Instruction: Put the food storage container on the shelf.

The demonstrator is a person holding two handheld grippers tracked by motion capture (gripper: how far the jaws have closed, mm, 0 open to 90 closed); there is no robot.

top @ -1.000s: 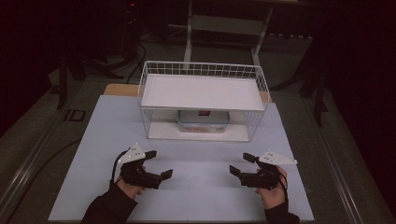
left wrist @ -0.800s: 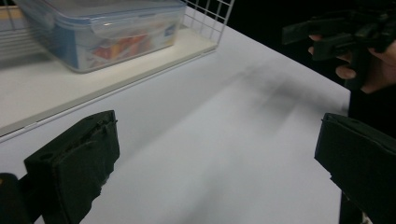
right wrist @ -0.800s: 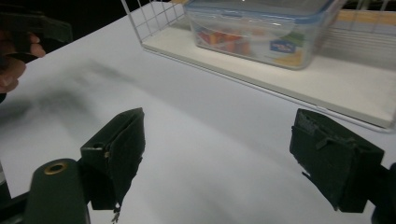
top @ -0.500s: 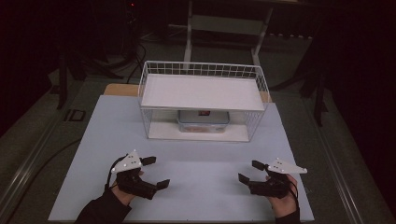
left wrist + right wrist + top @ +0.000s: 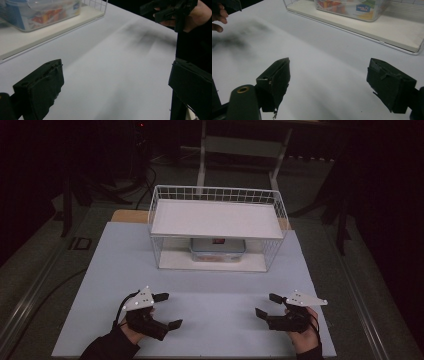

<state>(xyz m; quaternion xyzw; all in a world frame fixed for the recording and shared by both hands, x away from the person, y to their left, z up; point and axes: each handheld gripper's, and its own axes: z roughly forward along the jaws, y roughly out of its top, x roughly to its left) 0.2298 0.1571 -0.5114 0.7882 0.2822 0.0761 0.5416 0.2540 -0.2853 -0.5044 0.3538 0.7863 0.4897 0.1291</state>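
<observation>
My left gripper (image 5: pixel 167 310) rests open near the table's front left, nothing between its jaws; the same gripper (image 5: pixel 116 82) frames bare white table in the left gripper view. At the front right my right gripper (image 5: pixel 267 305) is open too and empty, its jaws (image 5: pixel 328 82) wide apart. A white wire rack (image 5: pixel 216 227) stands at the table's middle back. On its lower board sits a clear plastic food box (image 5: pixel 217 249) with colourful contents, the box (image 5: pixel 37 12) showing at upper left of the left gripper view, and the box (image 5: pixel 352 7) at the top of the right gripper view.
The white table (image 5: pixel 210 285) spreads between both grippers and the rack. The rack's upper shelf (image 5: pixel 217 218) is a flat white board. A wooden block (image 5: pixel 131 215) peeks out behind the rack's left side. Dark floor, cables and stand legs surround the table.
Both hands have drawn back toward the table's front edge and moved slightly apart. Both grippers stay open and empty.
</observation>
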